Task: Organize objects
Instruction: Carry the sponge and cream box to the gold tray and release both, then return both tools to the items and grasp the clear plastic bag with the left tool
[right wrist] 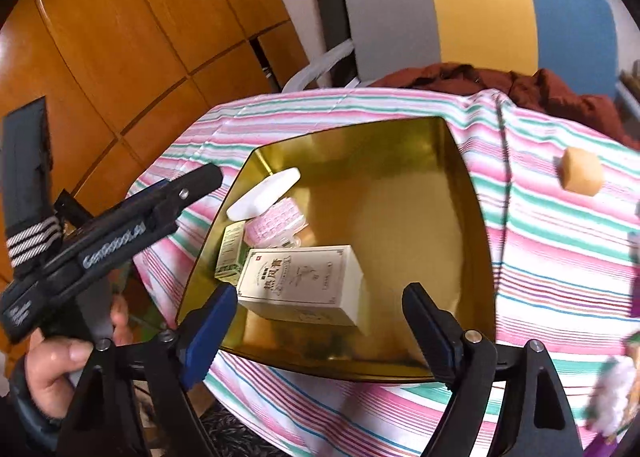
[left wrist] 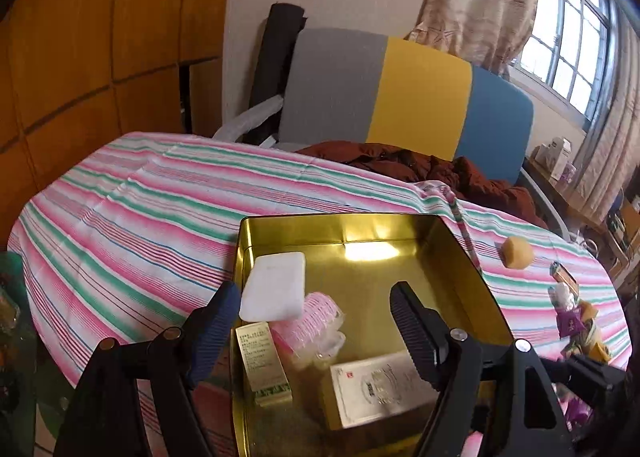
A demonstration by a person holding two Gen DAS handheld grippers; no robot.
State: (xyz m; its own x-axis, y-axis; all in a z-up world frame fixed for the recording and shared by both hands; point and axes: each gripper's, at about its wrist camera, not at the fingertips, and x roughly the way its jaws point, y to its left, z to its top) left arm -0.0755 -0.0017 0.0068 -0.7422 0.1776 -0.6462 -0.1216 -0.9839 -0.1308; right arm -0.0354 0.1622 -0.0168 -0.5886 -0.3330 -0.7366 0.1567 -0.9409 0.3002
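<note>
Right wrist | gold tin (right wrist: 460, 193) holds cream box (right wrist: 298, 281) | both claws wide, empty

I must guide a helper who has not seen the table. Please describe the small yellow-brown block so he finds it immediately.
Start at the gold tin on the striped tablecloth. To its right, outside it, lies the yellow-brown block. It sits alone on the cloth, plain and unprinted.
</note>
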